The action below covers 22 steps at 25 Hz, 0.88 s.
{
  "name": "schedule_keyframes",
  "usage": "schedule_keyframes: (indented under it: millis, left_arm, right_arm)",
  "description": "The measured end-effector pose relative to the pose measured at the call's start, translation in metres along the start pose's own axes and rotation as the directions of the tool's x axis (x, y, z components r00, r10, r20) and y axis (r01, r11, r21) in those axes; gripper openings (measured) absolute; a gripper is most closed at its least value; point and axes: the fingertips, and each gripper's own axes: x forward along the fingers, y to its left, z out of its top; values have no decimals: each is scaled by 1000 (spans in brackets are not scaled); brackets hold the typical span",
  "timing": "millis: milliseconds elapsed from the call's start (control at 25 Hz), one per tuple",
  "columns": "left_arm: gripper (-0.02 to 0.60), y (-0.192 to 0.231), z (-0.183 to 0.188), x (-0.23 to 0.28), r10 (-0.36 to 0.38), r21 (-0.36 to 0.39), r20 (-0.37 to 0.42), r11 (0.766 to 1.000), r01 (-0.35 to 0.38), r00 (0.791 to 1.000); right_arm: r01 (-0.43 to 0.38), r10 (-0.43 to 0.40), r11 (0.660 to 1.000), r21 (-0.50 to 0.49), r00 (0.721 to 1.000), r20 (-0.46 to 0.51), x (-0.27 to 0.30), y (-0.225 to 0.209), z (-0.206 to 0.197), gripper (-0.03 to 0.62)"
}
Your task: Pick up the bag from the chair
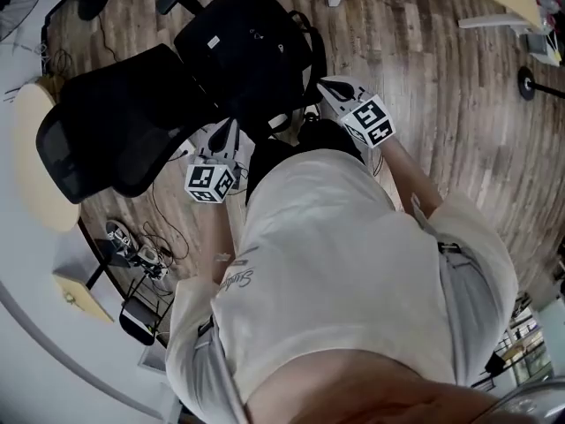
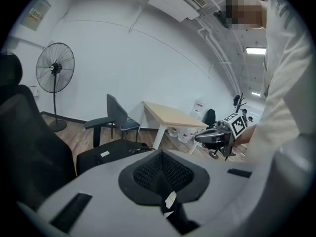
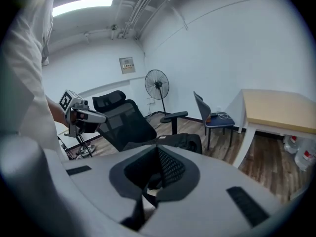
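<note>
We find the flat black fabric bag (image 1: 247, 47) lying on the seat of the black mesh office chair (image 1: 106, 131), filling it almost edge to edge. The left gripper (image 2: 160, 174) and right gripper (image 3: 157, 169) hang short of the seat's near edge, both with jaws pressed together on nothing. We judge the bag soft, apt to sag and moderately heavy. Its looped black strap (image 1: 315, 56), at the seat edge on the right gripper's side, offers the surest hold.

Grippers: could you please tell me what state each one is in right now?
Left gripper: closed on a tagged black strap.
Right gripper: closed on a black strap.
</note>
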Motion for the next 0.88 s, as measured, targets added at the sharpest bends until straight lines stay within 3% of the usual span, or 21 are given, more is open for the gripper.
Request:
schedule_keyframes:
  millis: [320,680,880]
  left_arm:
    - [14,18,-58,-13,81,-111,-82,990,-90,993]
    - [15,23,-111,-9,36,-184,-129,981,-60,991]
    - [20,28,-140,-2,20,-213,-165,975,-56,986]
  right_arm:
    - [-155,154,988,5,975,-162,33,8,-42,-6]
    - [-264,240,964,-31,913,-329,55,21,-88,-4]
    - [-356,340,934,43,844,-414,59,27,-118,125]
